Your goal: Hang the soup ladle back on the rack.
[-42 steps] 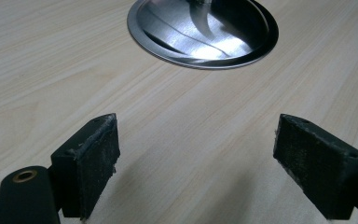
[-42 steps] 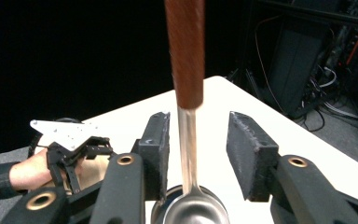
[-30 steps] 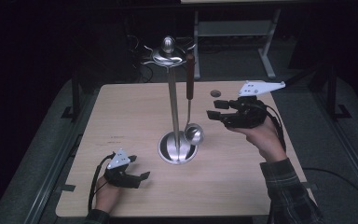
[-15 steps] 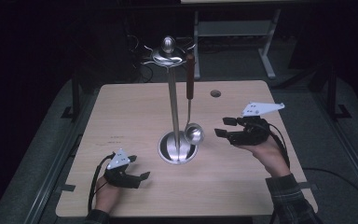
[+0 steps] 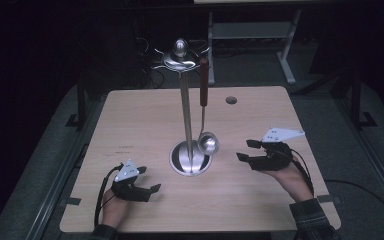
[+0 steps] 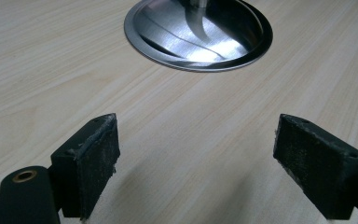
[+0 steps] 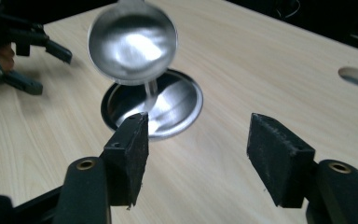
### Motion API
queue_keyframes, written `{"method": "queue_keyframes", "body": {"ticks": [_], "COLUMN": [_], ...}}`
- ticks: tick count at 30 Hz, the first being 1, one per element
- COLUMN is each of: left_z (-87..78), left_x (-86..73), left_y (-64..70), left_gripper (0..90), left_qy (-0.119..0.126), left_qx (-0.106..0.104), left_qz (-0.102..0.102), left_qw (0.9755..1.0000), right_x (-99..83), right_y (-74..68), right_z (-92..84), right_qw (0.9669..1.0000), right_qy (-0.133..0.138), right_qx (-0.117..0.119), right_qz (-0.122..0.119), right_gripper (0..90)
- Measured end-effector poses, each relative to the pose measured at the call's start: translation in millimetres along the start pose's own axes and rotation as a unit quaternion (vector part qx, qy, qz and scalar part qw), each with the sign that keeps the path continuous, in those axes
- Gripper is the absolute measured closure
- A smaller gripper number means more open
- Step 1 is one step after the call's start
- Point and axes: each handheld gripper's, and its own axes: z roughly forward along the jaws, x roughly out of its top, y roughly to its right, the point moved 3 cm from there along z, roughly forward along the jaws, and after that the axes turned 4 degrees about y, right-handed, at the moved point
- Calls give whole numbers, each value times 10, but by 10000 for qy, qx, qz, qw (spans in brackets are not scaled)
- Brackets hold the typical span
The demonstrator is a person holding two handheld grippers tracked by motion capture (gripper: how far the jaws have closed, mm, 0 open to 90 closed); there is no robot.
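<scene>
A steel utensil stand [image 5: 185, 110] rises from a round base [image 5: 190, 159] at the table's middle. A ladle with a brown handle [image 5: 204, 82] hangs from the stand's top, its bowl [image 5: 208, 144] just above the base. My right gripper [image 5: 245, 150] sits low over the table to the right of the bowl and points at it. Its jaws have just been opening and nothing is between them. The right gripper view has the bowl [image 7: 132, 42] beyond the right gripper [image 7: 198, 158]. My left gripper [image 5: 151, 179] rests open at the front left, facing the base [image 6: 198, 35].
The wooden table [image 5: 130, 120] has a small round hole [image 5: 231, 100] at the back right. Dark floor and metal frames surround it. Bare wood lies between each gripper and the stand.
My right hand has come down and toward the table's near side, away from the ladle, and its jaws stand wider. The left gripper has not moved.
</scene>
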Motion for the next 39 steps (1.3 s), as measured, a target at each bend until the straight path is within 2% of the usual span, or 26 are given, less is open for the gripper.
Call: {"method": "queue_keyframes", "body": {"ticks": [10,18,25,33,39], "left_z": [-9,-10,-16,-14,-12], "left_x": [-3,-4,-2,-3,-3], "left_y": [5,4,0,-1,-2], "left_gripper": [142,142,142,142,142], "left_qy": [-2,9,-9,10,19], "left_qx": [-4,5,6,11,10], "left_qz": [-29,-29,-13,-15,-19], "left_qw": [10000,10000,10000,10000,10000], "right_x": [-432,-704,-886,-1102,-1159], "right_y": [23,48,57,85,143], "right_z": [-61,-144,-179,-197,-212], "right_qw": [9994,9975,9941,9893,9864], "right_qy": [-20,-16,-57,-302,-356], "right_qx": [-176,-562,-974,-1275,-1446], "right_qz": [282,426,481,643,695], "right_gripper": [337,303,252,171,146]}}
